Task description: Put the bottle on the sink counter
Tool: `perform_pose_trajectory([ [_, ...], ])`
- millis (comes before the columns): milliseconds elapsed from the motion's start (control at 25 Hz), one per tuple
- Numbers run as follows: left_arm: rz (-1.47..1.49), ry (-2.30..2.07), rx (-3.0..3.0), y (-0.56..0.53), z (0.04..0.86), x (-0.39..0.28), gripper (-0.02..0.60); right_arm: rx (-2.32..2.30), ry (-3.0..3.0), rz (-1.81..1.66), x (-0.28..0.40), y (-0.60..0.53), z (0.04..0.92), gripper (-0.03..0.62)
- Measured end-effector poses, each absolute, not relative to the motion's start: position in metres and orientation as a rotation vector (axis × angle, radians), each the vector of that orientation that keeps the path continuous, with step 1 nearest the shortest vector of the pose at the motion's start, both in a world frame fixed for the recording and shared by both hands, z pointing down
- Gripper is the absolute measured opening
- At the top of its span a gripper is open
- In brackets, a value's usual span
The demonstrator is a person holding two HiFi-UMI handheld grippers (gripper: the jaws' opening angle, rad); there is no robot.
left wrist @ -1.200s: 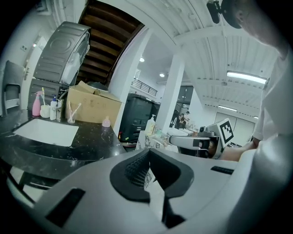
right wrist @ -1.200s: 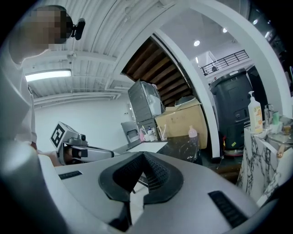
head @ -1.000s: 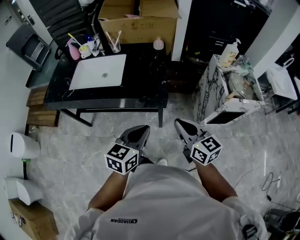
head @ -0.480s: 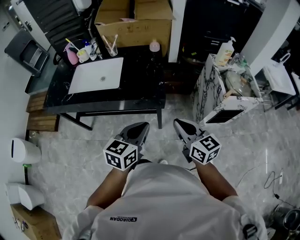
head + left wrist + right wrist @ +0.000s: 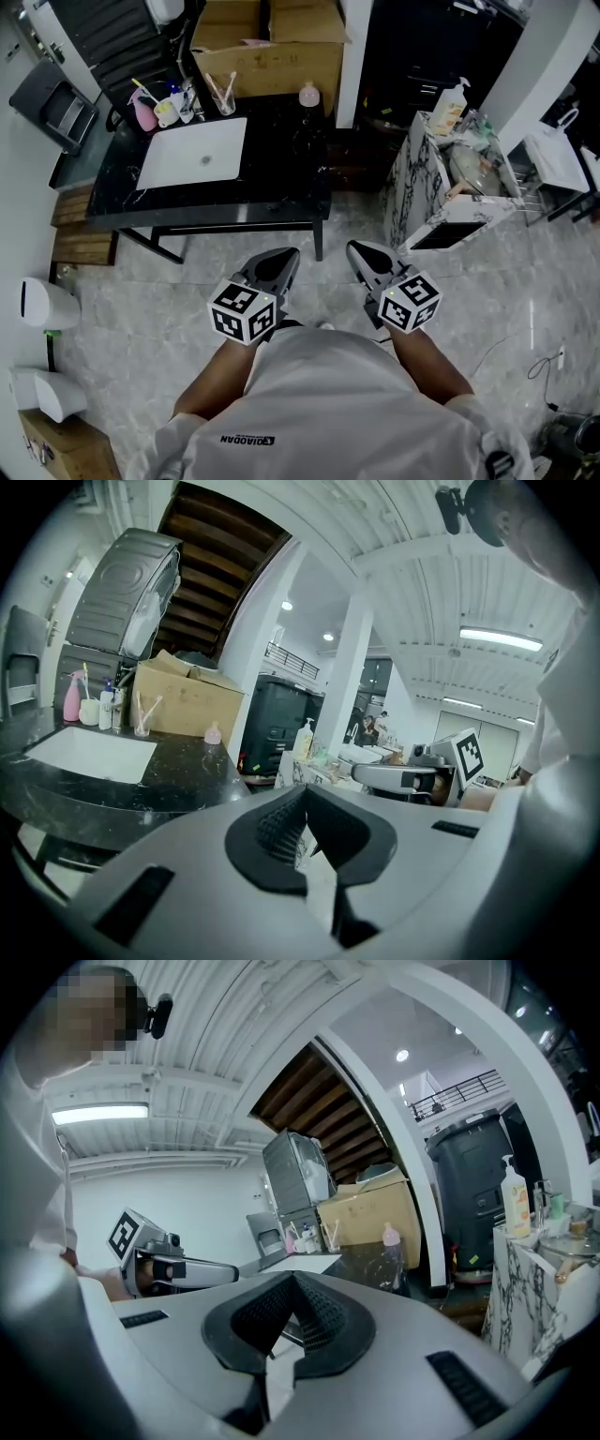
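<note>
Person in white shirt (image 5: 328, 403) stands on grey marble-tile floor (image 5: 141, 309), one gripper in each hand at waist level, side by side, apart. Left gripper (image 5: 284, 258) points roughly toward the near edge of the worktop. Its dark ribbed fingers (image 5: 281, 827) meet at the tips with nothing between them. Right gripper (image 5: 361, 251) is the same: fingers (image 5: 319, 1312) pressed together at the tips, empty. The marker cubes face up in the head view.

Past the grippers is a black stone worktop (image 5: 281, 178) on dark legs, with a white rectangular sink basin (image 5: 197, 150) set in its left half. At the far left corner sit a pink spray bottle (image 5: 145, 108), a white cup with toothbrushes (image 5: 167, 105) and a clear glass with sticks (image 5: 223, 94), close together. A small clear bottle with pink cap (image 5: 308, 94) stands upright near the far right corner, apart from that cluster.

Right of the worktop, well apart from it, is a white marble-pattern cabinet (image 5: 422, 178) with a cluttered top. The cream pump bottle with white pump head (image 5: 452, 98) stands upright at the far edge of the cabinet top, not on the worktop and well away from both grippers.

A brown cardboard box (image 5: 272, 47) sits behind the worktop's far edge.
</note>
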State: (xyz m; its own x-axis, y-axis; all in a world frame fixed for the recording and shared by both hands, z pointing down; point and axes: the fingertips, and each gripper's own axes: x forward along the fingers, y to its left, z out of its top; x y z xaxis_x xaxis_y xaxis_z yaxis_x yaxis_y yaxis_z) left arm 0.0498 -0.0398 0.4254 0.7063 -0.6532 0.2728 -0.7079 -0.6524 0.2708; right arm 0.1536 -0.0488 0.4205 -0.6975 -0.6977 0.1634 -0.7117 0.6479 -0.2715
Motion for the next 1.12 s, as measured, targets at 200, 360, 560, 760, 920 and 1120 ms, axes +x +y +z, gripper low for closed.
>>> perform_pose_trajectory([
  [200, 0.215, -1.063, 2.563, -0.0400, 0.4238, 0.0503, 0.015, 1.202, -2.813, 0.492, 0.1530, -0.0485, 0.4197, 0.040],
  [360, 0.212, -1.068, 2.562, -0.0409, 0.4225, 0.0468, 0.015, 1.200, -2.813, 0.490, 0.1493, -0.0490, 0.4196, 0.040],
  [560, 0.209, -1.072, 2.561, -0.0407, 0.4231, 0.0459, 0.015, 1.200, -2.814, 0.492, 0.1486, -0.0489, 0.4202, 0.040],
  [760, 0.209, -1.071, 2.562, -0.0397, 0.4218, 0.0464, 0.015, 1.200, -2.814, 0.491, 0.1487, -0.0474, 0.4189, 0.040],
  [920, 0.203, -1.072, 2.565, -0.0401, 0.4215, 0.0470, 0.015, 1.202, -2.814, 0.491, 0.1489, -0.0473, 0.4203, 0.040],
  [1120, 0.204, -1.073, 2.566, -0.0397, 0.4219, 0.0501, 0.015, 1.196, -2.813, 0.494, 0.1503, -0.0468, 0.4218, 0.040],
])
